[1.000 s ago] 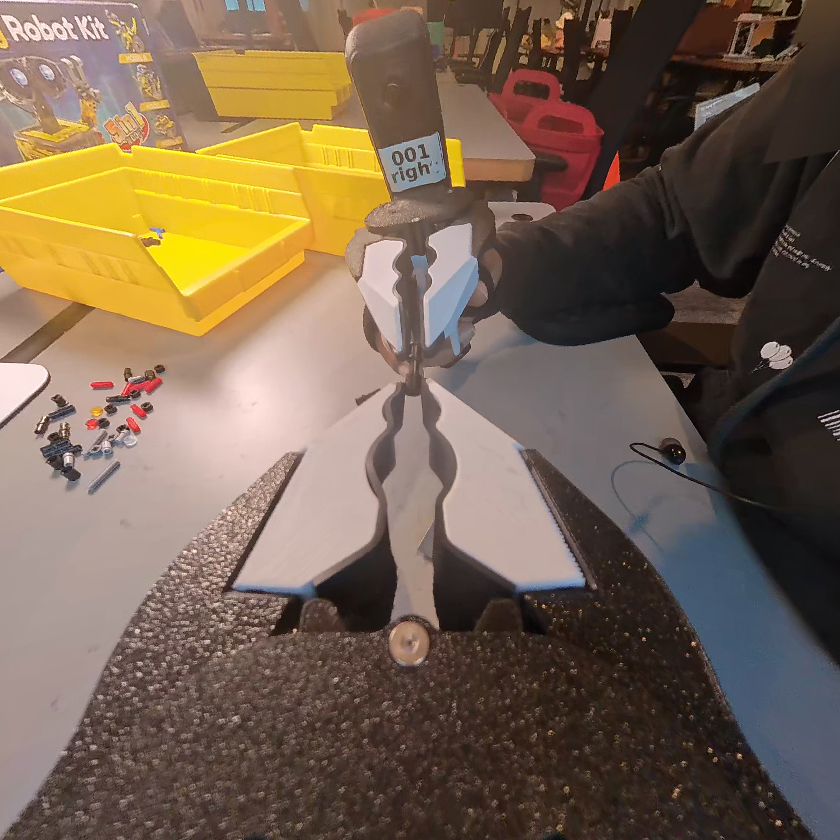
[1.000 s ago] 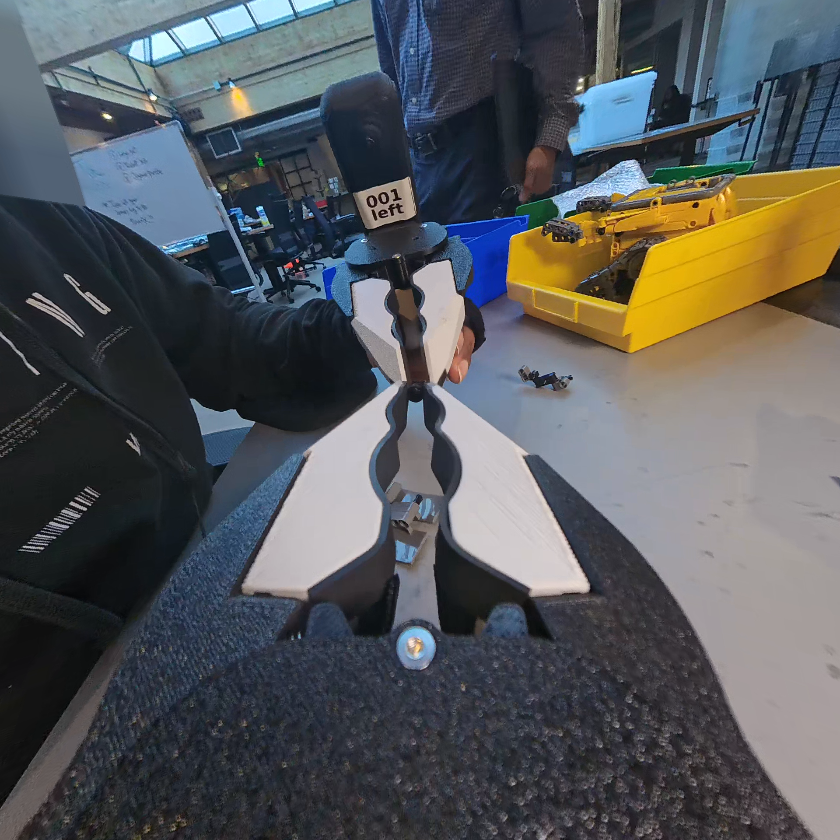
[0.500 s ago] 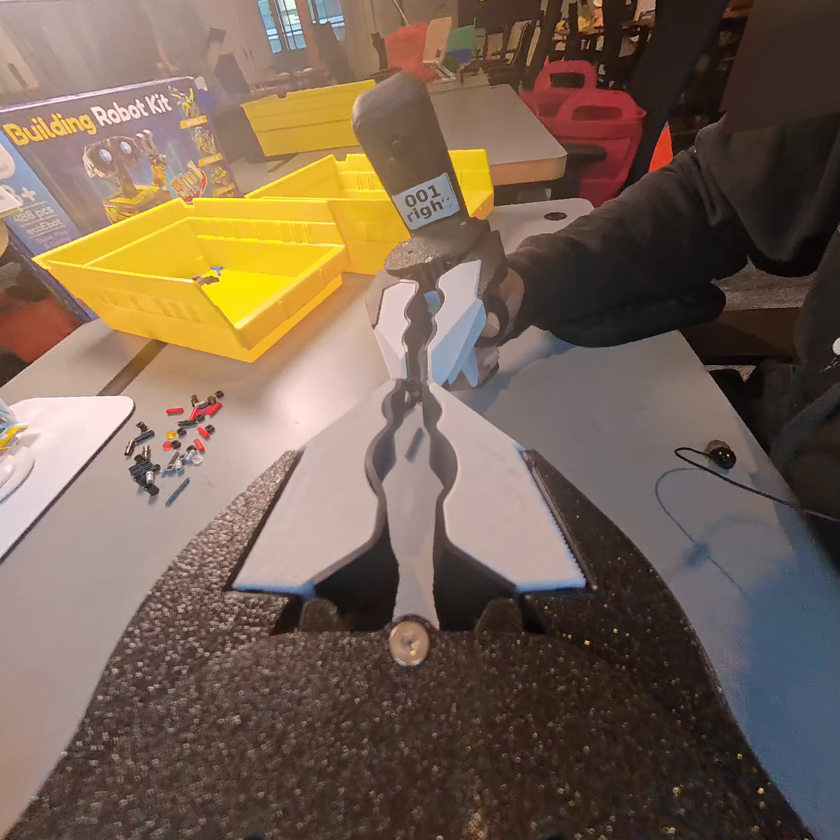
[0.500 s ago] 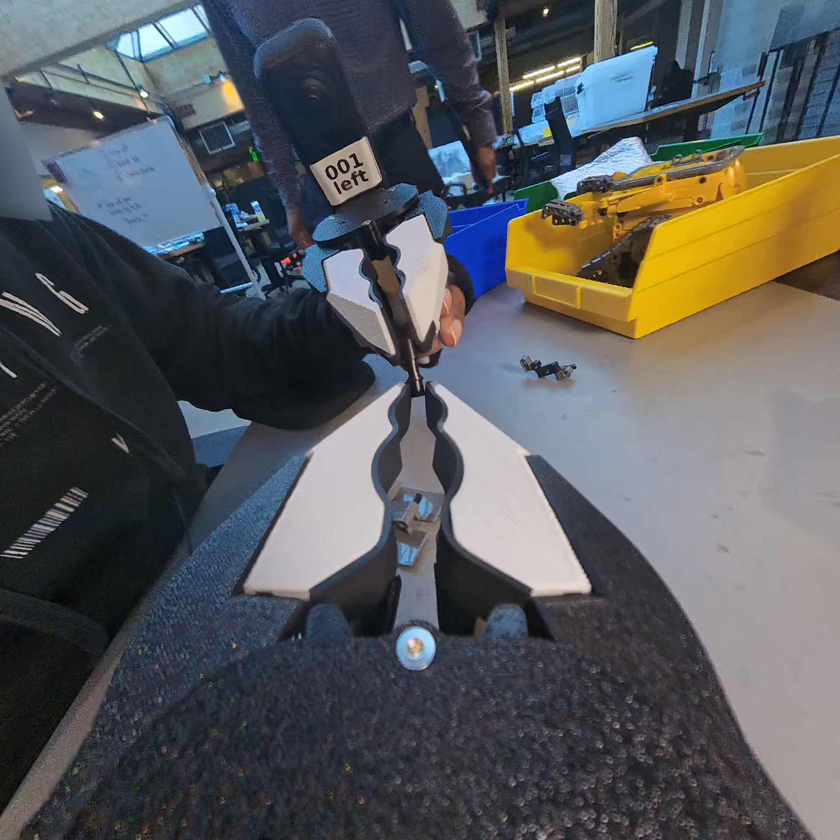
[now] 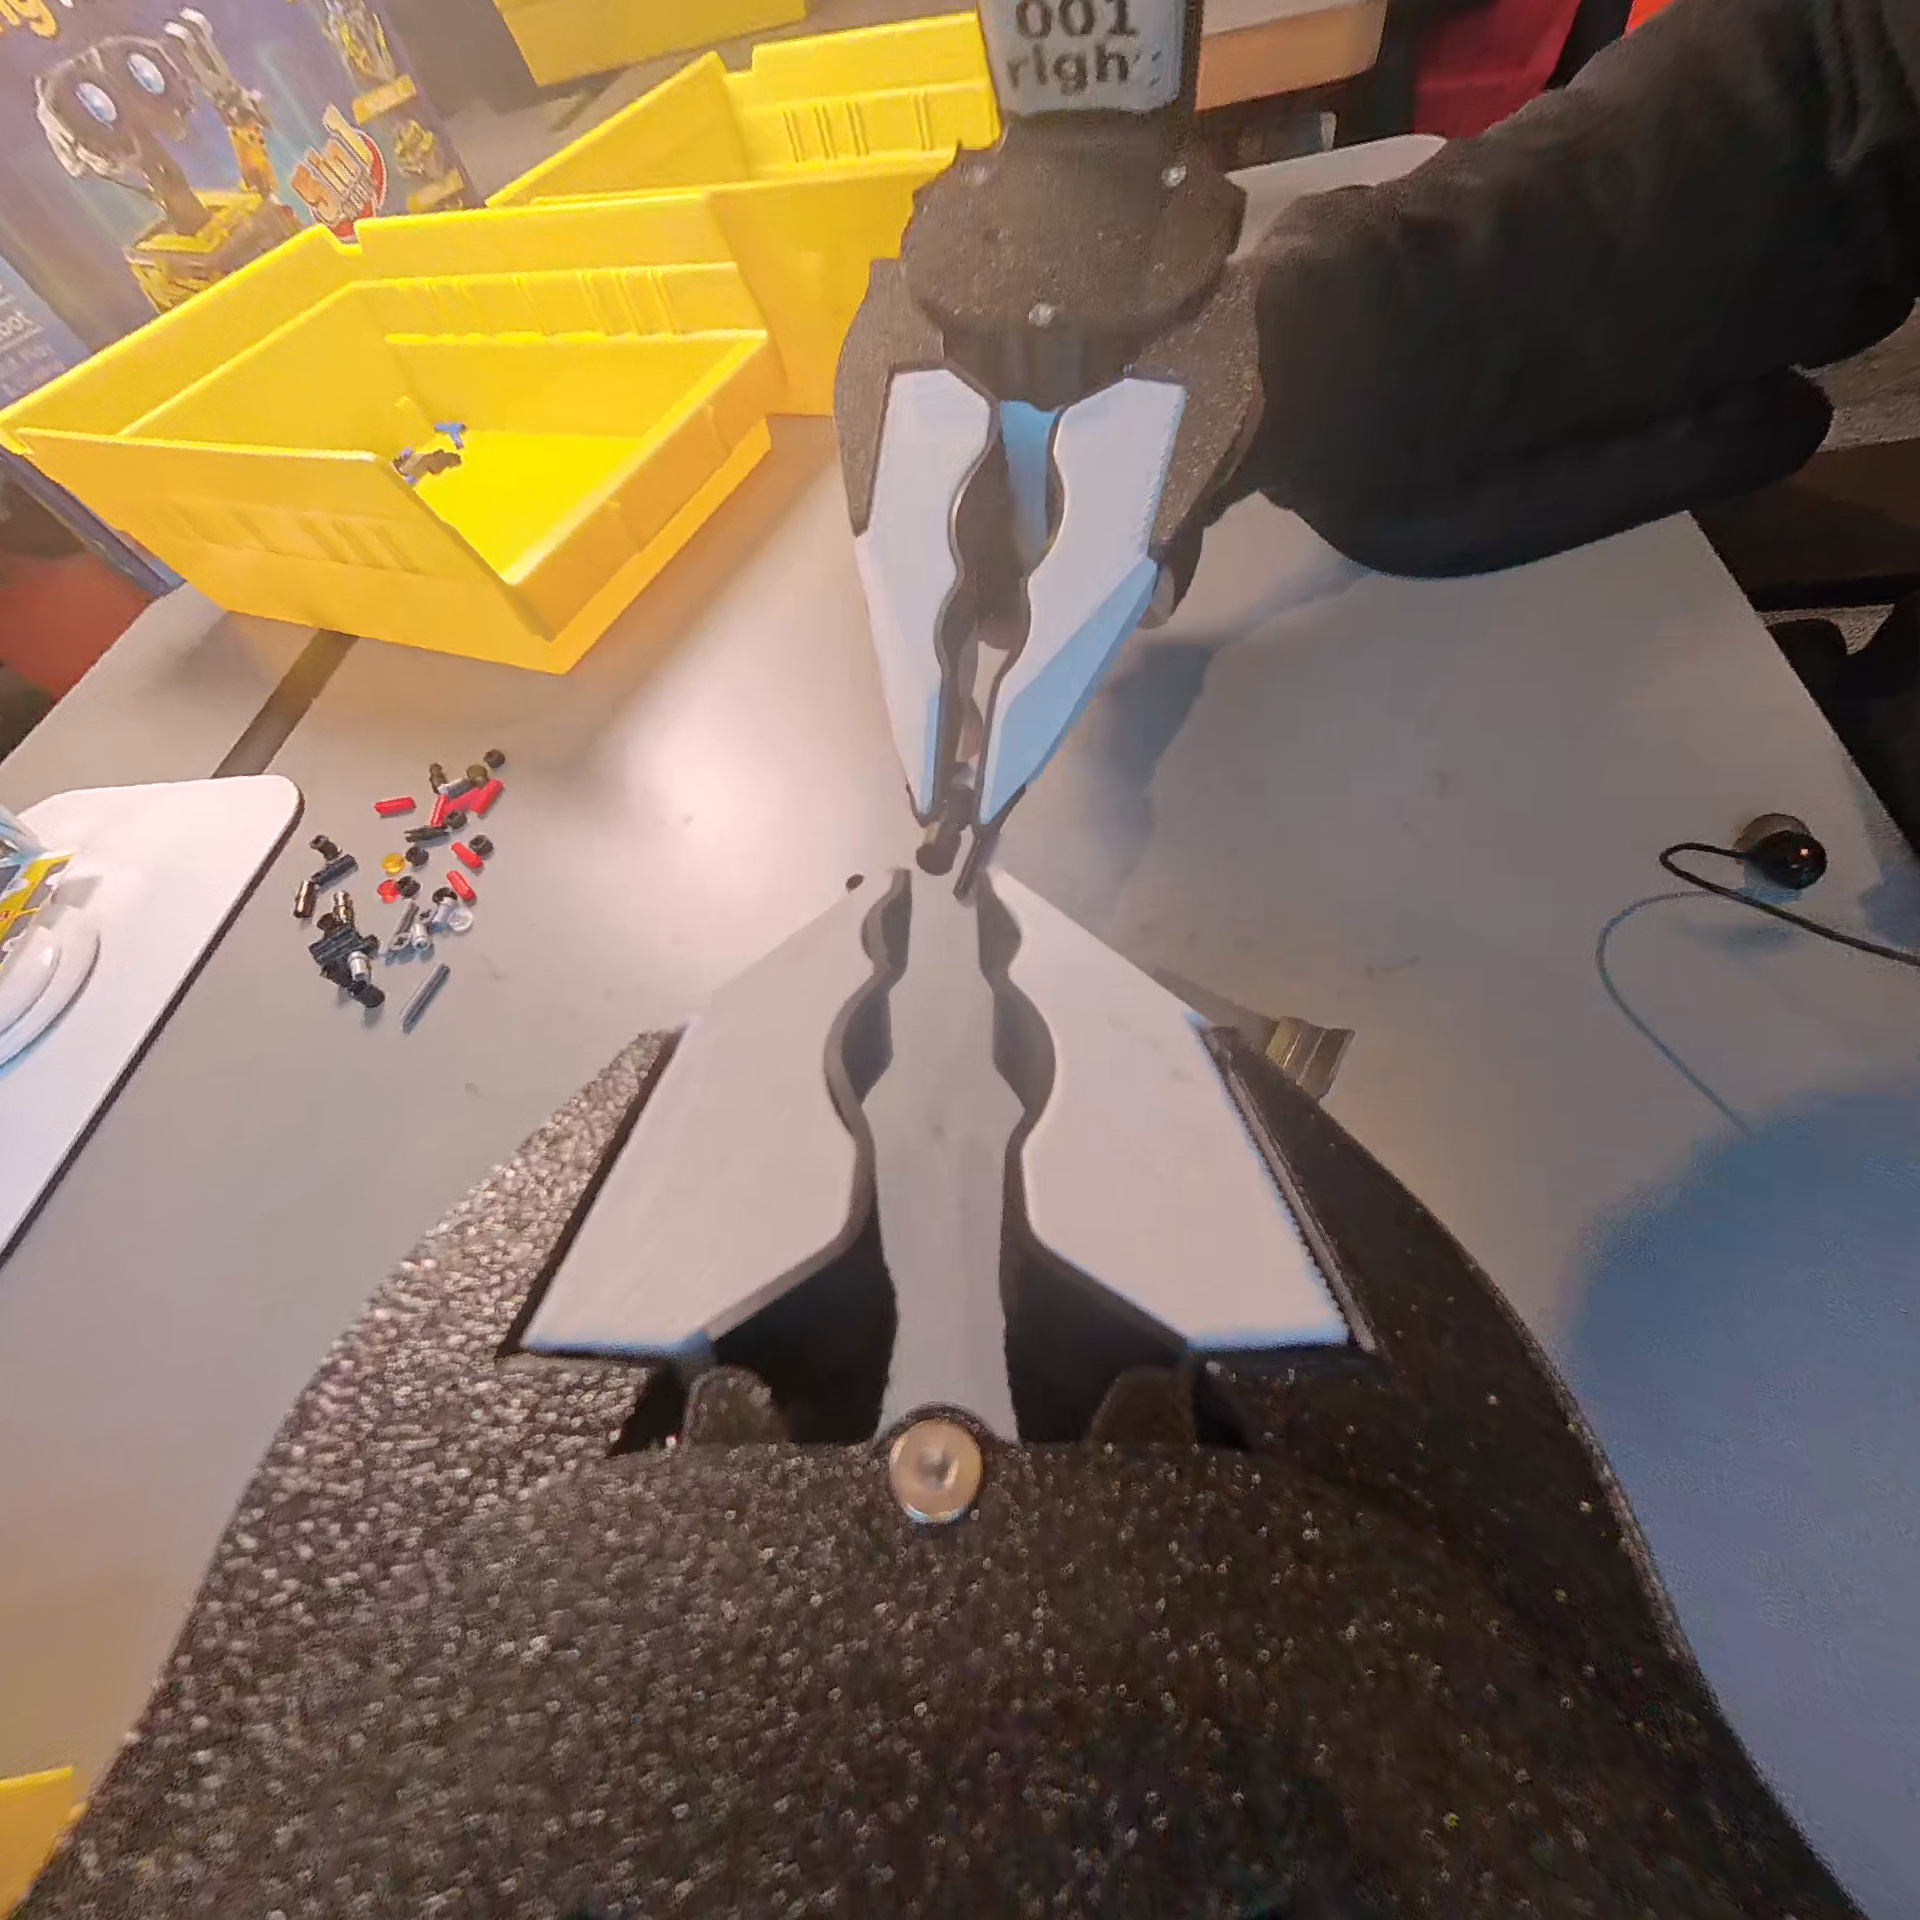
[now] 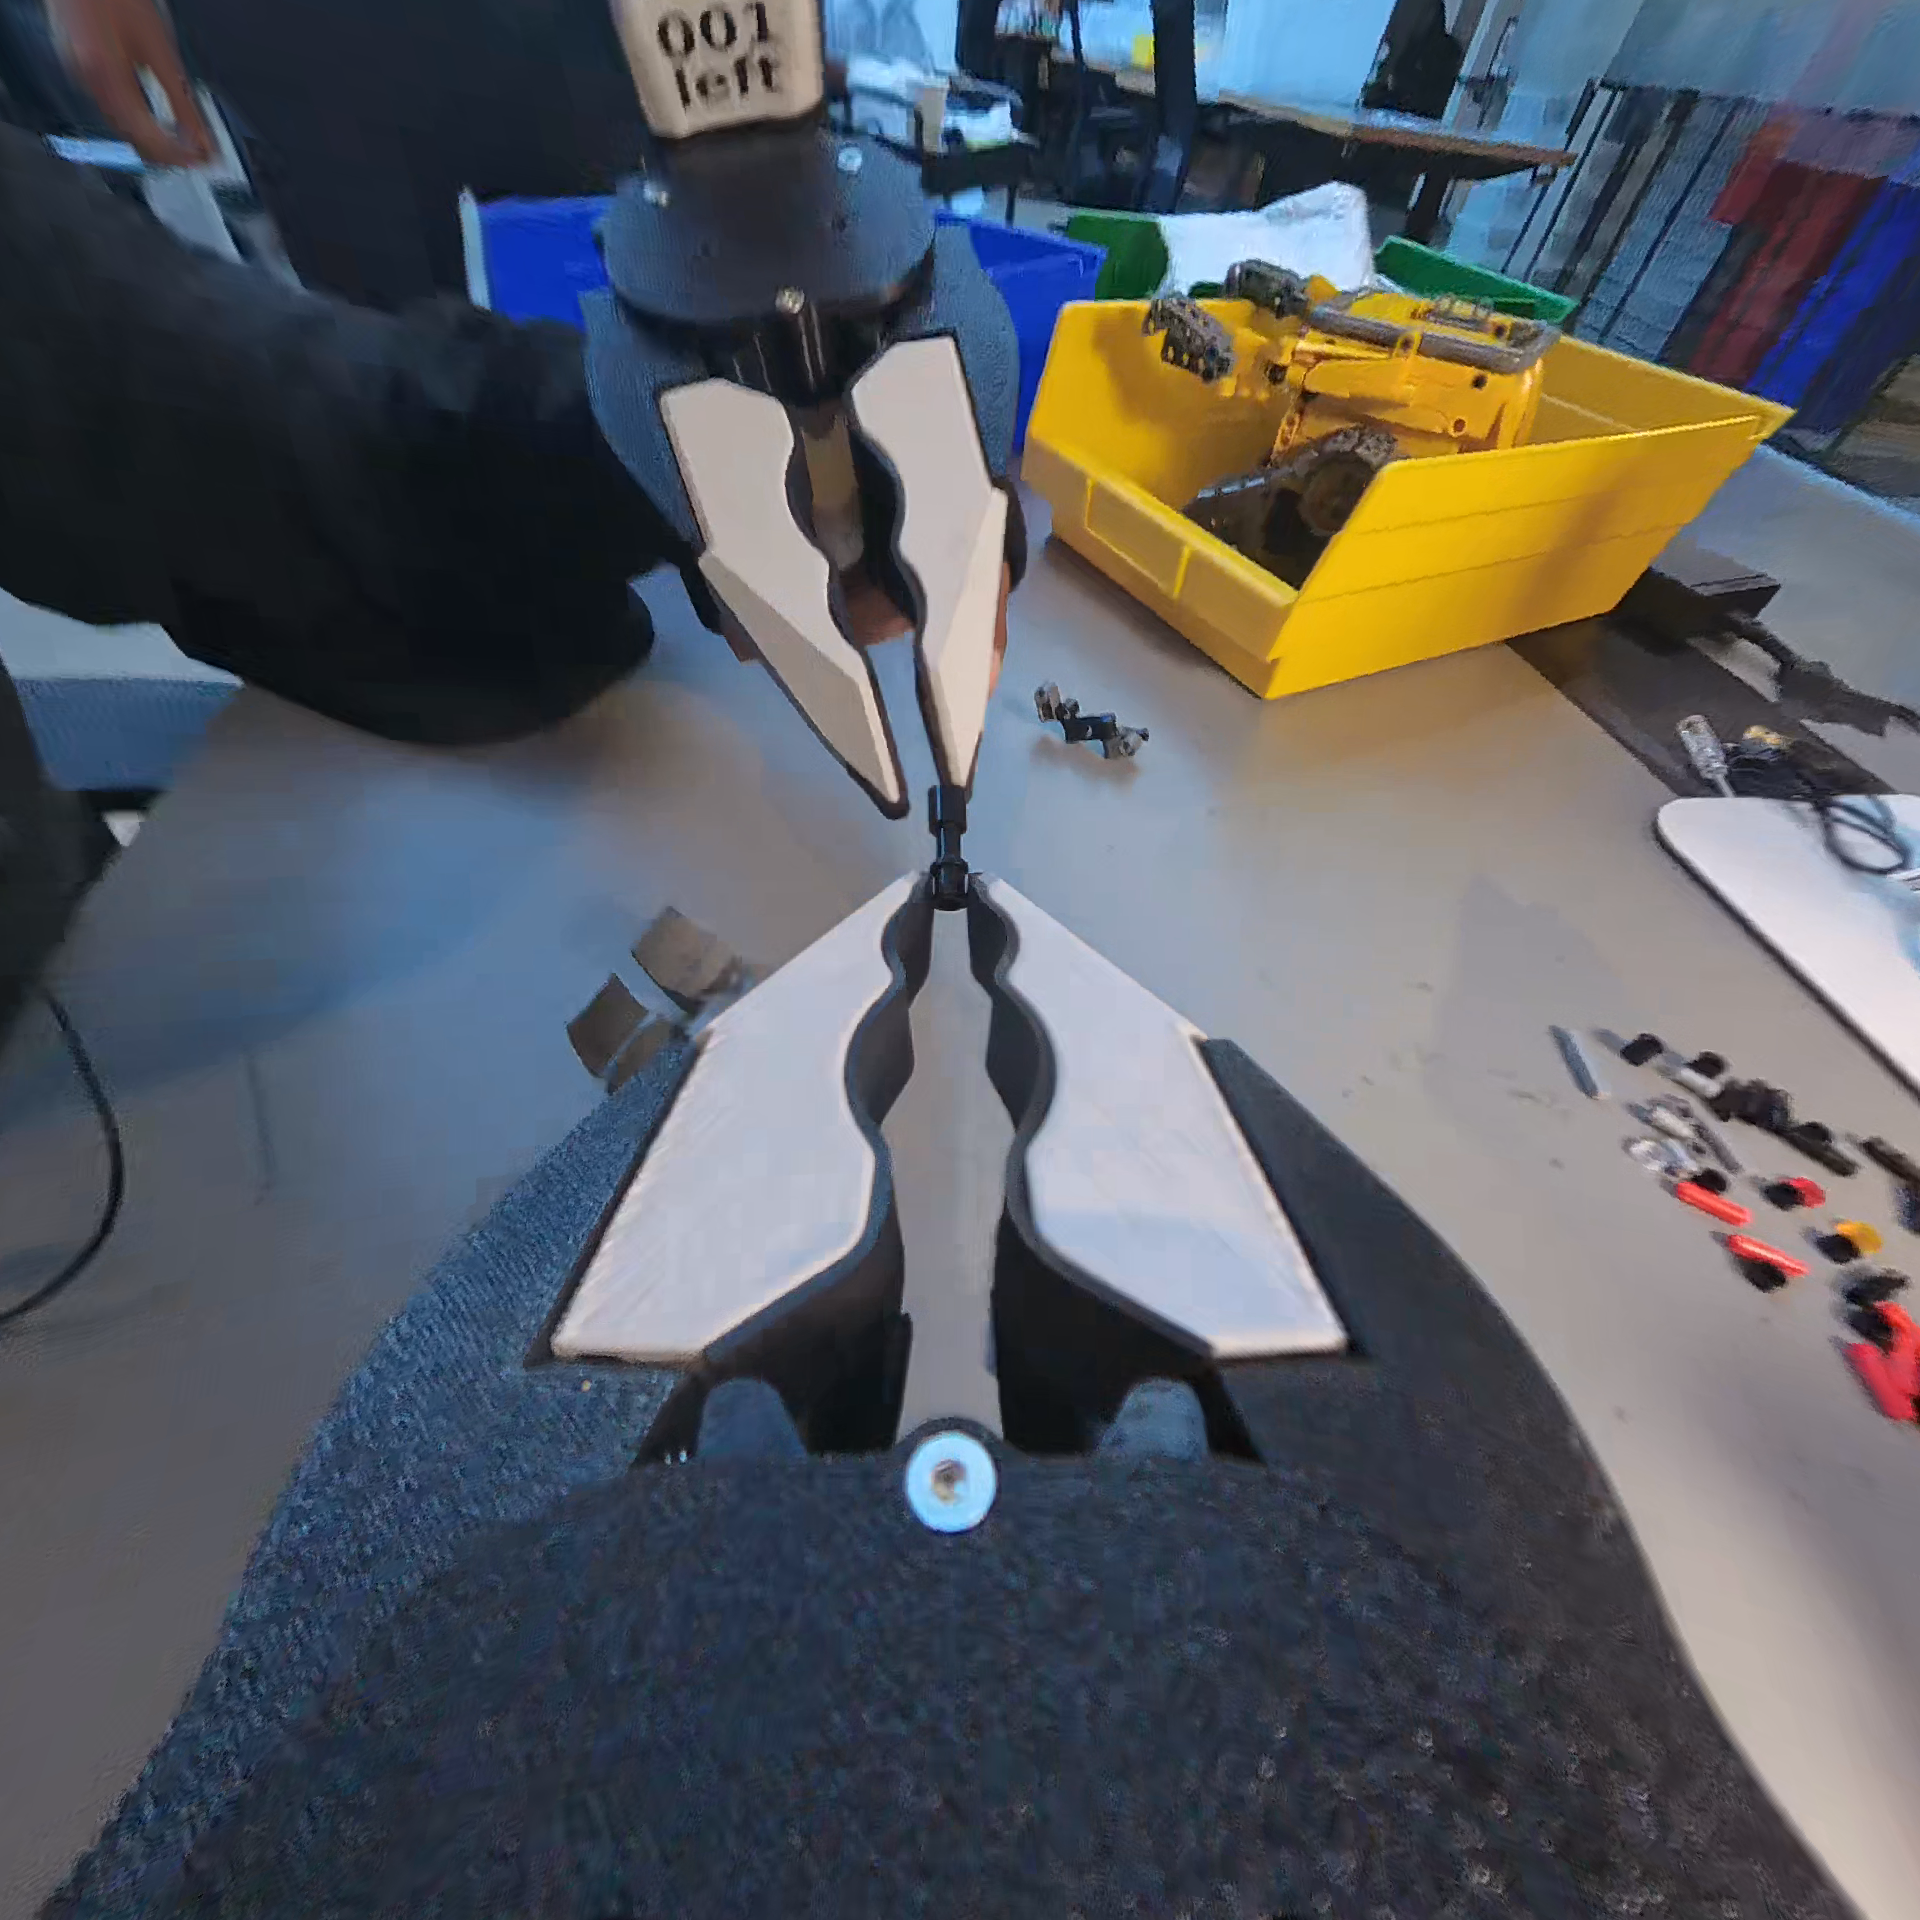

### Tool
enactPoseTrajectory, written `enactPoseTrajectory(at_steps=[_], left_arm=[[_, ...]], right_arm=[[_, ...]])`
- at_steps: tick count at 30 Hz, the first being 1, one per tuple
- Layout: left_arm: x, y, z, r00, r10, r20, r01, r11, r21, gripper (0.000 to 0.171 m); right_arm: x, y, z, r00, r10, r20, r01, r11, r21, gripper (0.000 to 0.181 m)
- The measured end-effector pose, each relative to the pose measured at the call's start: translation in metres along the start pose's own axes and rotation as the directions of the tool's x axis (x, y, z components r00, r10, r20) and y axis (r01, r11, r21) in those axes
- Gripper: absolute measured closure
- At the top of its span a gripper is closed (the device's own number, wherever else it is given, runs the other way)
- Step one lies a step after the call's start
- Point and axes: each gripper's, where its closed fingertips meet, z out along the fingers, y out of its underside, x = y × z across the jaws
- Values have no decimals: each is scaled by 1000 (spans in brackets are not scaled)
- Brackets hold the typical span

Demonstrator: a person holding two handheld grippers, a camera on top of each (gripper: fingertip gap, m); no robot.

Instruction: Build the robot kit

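Observation:
My right gripper is shut on a small black connector piece that sticks out from its tips. In the left wrist view the right gripper points down over the grey table, with the black piece at its tips. My left gripper is open, with bare table showing between its fingers. In the right wrist view the left gripper faces mine with its tips apart, just beyond the far end of the piece. A person's black sleeves hold both grippers.
Yellow bins and a printed kit box stand at the back left. A pile of small red and black parts lies beside a white mat. Another yellow bin holds a yellow tracked model. A small black assembly and a cable lie on the table. Less than 4 cm separates the two grippers' tips. Left tips and right tips are each some 20 cm from the small black assembly.
Both grippers have tipped down toward the table. My left gripper has opened and let go of the black piece, which stays in my right gripper.

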Motion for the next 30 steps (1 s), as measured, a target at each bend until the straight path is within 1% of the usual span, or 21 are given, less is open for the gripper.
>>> enactPoseTrajectory(at_steps=[1, 3, 6, 7, 9, 12, 17, 24, 30], left_arm=[[0, 2, 1, 1000, -1, 1, 1, 1000, -11, 155], [1, 7, 3, 1000, 0, -9, 0, 1000, -31, 157], [8, 16, 10, 999, 15, -37, -18, 997, -80, 167], [10, 18, 12, 999, 20, -43, -24, 995, -93, 167], [10, 20, 12, 999, 31, -41, -35, 994, -107, 167], [10, 21, 9, 998, 30, -47, -35, 993, -116, 161], [12, 27, 12, 997, 62, -48, -69, 985, -160, 165], [13, 30, 15, 997, 52, -61, -61, 985, -163, 166], [14, 35, 20, 997, 50, -67, -61, 983, -173, 167]], right_arm=[[-1, 3, 1, 1000, -29, -7, 29, 999, -29, 175], [-2, 13, 3, 995, -93, -22, 90, 991, -96, 175], [-9, 21, 9, 988, -151, -9, 148, 978, -147, 176], [-10, 22, 11, 987, -162, -7, 159, 975, -157, 176], [-11, 22, 12, 986, -168, -5, 166, 974, -157, 176], [-10, 20, 10, 985, -171, -6, 168, 974, -151, 176], [-13, 20, 11, 983, -184, 4, 182, 971, -155, 176], [-14, 23, 12, 988, -151, 14, 151, 978, -146, 177], [-15, 27, 13, 987, -158, 13, 158, 975, -155, 177]])
